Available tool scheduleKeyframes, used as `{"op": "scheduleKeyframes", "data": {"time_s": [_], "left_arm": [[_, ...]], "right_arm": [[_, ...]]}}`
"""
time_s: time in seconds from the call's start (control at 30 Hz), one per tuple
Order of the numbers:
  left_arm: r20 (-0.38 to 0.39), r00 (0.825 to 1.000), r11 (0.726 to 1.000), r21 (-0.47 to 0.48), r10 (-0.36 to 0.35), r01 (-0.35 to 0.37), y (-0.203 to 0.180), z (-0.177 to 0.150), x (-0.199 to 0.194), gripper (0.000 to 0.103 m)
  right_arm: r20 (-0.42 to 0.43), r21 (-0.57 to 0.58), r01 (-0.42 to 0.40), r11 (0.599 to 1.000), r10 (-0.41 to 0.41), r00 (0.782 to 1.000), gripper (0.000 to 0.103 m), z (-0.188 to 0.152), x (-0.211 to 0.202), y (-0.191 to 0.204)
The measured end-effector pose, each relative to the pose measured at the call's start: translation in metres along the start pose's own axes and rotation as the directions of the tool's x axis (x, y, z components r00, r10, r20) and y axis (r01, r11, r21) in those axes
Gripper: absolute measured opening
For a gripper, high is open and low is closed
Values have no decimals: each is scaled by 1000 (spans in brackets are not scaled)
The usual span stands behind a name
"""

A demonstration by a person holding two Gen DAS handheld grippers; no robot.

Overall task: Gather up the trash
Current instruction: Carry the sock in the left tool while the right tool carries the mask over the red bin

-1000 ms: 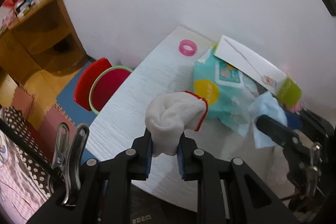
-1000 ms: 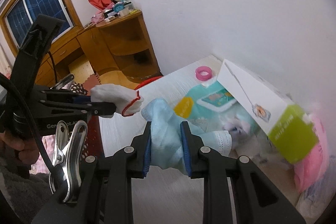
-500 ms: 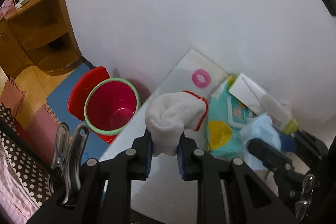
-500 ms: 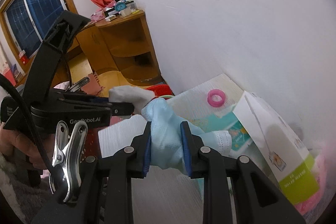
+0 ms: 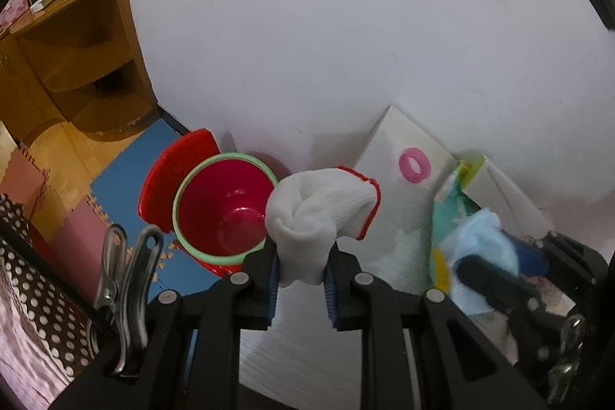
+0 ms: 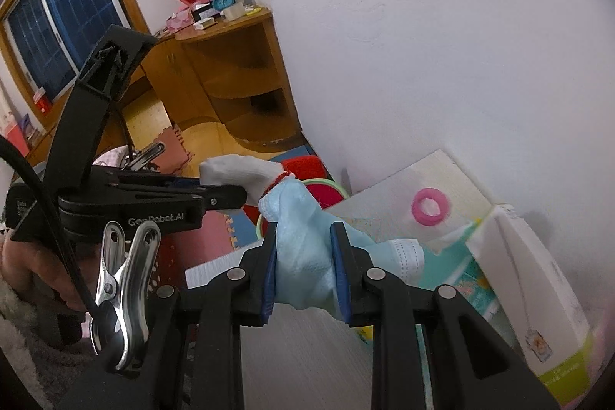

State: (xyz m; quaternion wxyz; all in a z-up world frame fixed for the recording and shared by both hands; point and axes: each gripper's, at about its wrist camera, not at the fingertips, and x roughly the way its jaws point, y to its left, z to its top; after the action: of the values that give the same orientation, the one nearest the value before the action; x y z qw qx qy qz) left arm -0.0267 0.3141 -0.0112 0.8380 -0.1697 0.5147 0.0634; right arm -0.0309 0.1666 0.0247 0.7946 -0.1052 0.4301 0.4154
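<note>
Because both pieces are bound for the red bin (image 5: 223, 214), the left gripper (image 5: 301, 279) pinches a balled white glove (image 5: 315, 214) in its fingers just beside the bin's rim, the right gripper (image 6: 305, 279) clamps a blue mask (image 6: 307, 248) near it over the surface (image 6: 307, 364), and the bin looks empty.

We can read one name: "GenRobot.AI", in pale letters on the black side of the left gripper (image 6: 225, 196), seen from the right wrist camera. The white and green box (image 6: 538, 298) has a small picture and some tiny print near its green end, but the letters are too blurry for us to read.
</note>
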Motion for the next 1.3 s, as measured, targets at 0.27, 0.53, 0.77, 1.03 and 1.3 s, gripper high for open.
{"op": "scheduleKeyframes", "data": {"time_s": [0.27, 0.53, 0.77, 1.03, 1.3], "left_arm": [[-24, 999, 999, -24, -39, 38, 34, 17, 23, 20], [-68, 996, 997, -54, -62, 59, 66, 29, 48, 20], [-89, 994, 995, -82, -69, 62, 92, 37, 66, 20], [-84, 993, 992, -100, -79, 71, 122, 51, 92, 20], [-122, 986, 979, -182, -111, 87, 159, 58, 134, 20]], "right_arm": [[-27, 21, 30, 999, -29, 999, 26, 15, 35, 10], [-90, 54, 34, 998, -30, 996, 26, 25, 65, 12], [-145, 73, 11, 997, -1, 989, 26, 36, 96, 15], [-186, 118, -5, 993, 27, 982, 26, 57, 136, 12], [-241, 183, -3, 983, 48, 969, 26, 83, 187, 7]]}}
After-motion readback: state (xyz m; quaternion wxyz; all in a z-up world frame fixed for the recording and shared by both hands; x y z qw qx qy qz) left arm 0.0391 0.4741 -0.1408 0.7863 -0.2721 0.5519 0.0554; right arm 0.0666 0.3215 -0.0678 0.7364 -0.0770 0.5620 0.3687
